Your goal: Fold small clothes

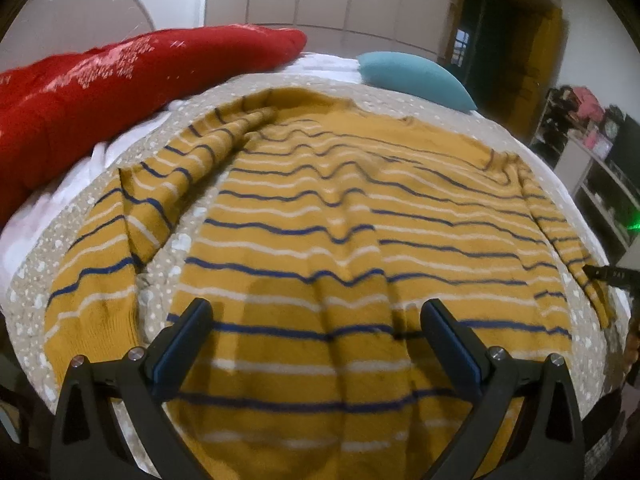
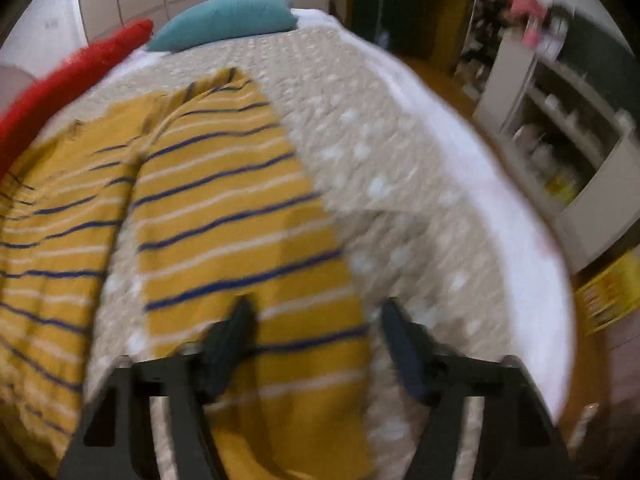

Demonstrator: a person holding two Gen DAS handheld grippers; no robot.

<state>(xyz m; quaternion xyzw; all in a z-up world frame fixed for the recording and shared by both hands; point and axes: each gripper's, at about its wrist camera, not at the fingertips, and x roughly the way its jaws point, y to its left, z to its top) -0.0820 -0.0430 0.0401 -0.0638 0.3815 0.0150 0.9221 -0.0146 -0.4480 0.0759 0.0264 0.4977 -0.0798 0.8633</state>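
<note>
I have a mustard sweater (image 1: 320, 208) with navy and white stripes spread flat on the bed, lying on a beige bedspread (image 1: 36, 292) dotted with white. In my left wrist view its body fills the middle, a little rippled, with one sleeve (image 1: 132, 216) angled out on the left side and bent back on itself, a strip of bedspread showing between it and the body. My left gripper (image 1: 318, 320) sits above the lower part of the body with its fingers spread wide and nothing between them; I can't tell whether the tips touch the fabric.

My right wrist view is blurred, but I can see the other sleeve (image 2: 240, 216) running straight away from me beside the body, a narrow gap of bedspread between the two. My right gripper (image 2: 316, 320) is also wide open and empty: one finger lies over the sleeve near its cuff end, the other over bare bedspread just past the sleeve's edge (whether either presses down, I cannot say).

A red cushion (image 1: 120, 80) lies along the far left of the bed and a teal pillow (image 1: 416, 78) at its head. A white shelf unit (image 2: 560, 140) stands off to the right
</note>
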